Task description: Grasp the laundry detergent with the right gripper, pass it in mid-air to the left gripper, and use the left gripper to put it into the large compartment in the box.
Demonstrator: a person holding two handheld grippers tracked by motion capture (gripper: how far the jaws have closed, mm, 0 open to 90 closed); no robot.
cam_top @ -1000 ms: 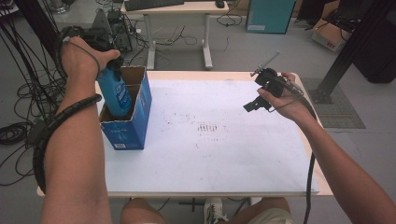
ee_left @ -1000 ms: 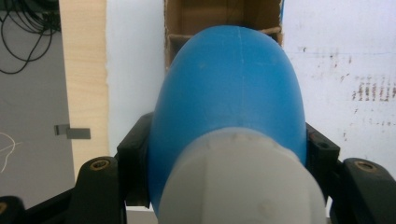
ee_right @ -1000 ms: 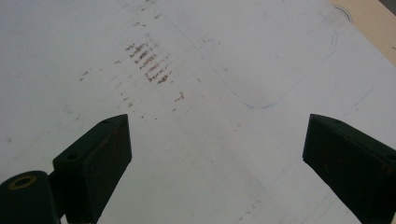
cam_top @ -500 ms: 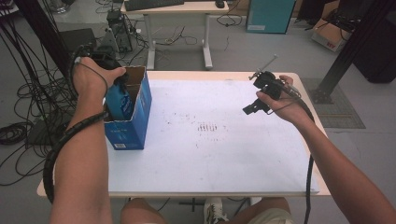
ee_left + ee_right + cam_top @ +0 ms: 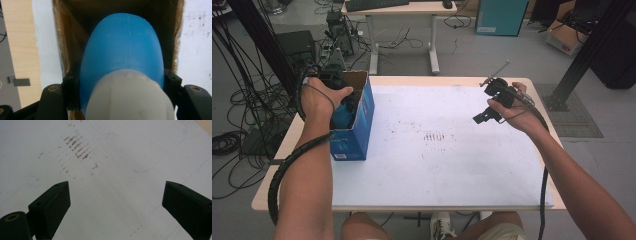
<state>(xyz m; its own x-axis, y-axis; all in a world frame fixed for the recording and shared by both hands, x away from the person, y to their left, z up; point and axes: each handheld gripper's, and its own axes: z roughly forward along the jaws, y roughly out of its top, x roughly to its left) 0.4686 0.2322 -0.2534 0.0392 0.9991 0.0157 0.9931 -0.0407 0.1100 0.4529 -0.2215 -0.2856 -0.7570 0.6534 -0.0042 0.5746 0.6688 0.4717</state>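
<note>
Bottle [image 5: 122, 57]: blue body, white cap, clamped at its shoulders by the left gripper [image 5: 122, 82], whose jaws are pressing on either side. We are lowering it into the box [image 5: 362, 120]; a second ago it was standing mostly above the rim, and now it is sitting mostly inside, with a little blue showing over the edge in the high view [image 5: 343, 112]. In the left gripper view the brown inner walls are closing around it.

Box: blue outside, open top, standing upright at the left edge of the tabletop [image 5: 437, 170].

Right gripper [image 5: 488, 107]: we are holding it above the right side of the tabletop, well apart from the box, jaws standing apart with nothing between them, and it is keeping its earlier place.

Status: we are judging the insertion as nearly done. Release is not yet made, and whether the bottle is touching the box floor we cannot tell.
</note>
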